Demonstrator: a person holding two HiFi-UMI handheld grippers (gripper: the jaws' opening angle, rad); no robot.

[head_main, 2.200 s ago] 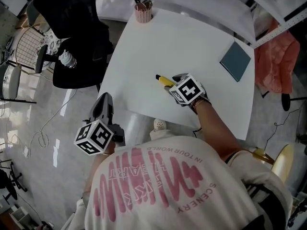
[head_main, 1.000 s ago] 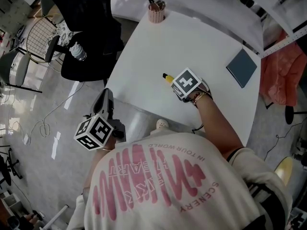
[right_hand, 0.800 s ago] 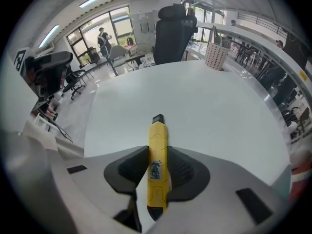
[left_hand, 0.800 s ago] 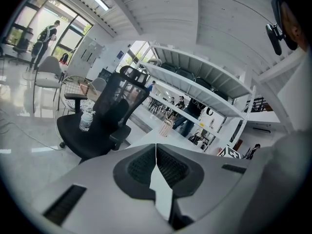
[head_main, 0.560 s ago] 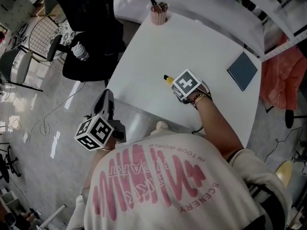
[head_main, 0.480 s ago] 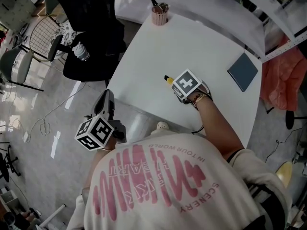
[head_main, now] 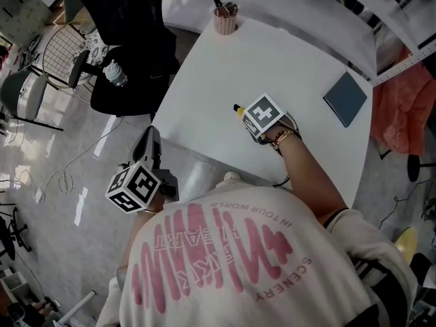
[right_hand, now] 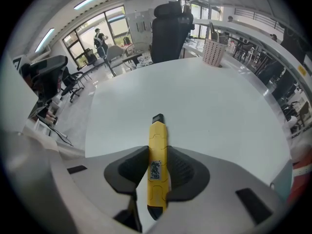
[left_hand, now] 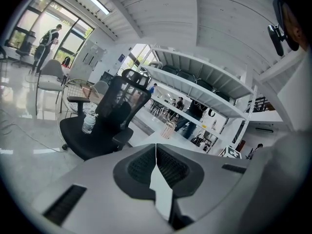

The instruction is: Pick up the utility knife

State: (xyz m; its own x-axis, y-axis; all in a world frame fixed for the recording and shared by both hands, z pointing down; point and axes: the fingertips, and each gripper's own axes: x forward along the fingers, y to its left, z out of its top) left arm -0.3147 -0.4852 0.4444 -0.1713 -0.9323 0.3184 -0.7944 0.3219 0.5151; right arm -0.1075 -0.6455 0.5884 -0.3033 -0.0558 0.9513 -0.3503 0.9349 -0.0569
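Right hand-held gripper [right_hand: 157, 152] has its two dark pads pressed on the flanks of the yellow utility knife [right_hand: 157, 172]; the jaws have just been closing on it and stand partly apart, held off by the body of the knife. The knife lies straight along the jaws, its black tip pointing away over the white table [head_main: 272, 53]. Its rear end sinks into the shadow of the gripper housing and is hard to make out. Whether the knife touches the table or hangs just above it cannot be told.

From the head view, the marker cube covers nearly all of the knife, and only the black tip with a sliver of yellow peeks out at the cube's left. The gripper jaws themselves are hidden there.

Left hand-held gripper [left_hand: 156, 155] is closed, pads meeting at the tips with nothing between them, held out beyond the table's edge over the floor, near a black office chair [head_main: 122, 46].

A pink pen cup [head_main: 223, 20] stands at the far corner, and a dark flat notebook [head_main: 347, 99] lies well apart at the right.
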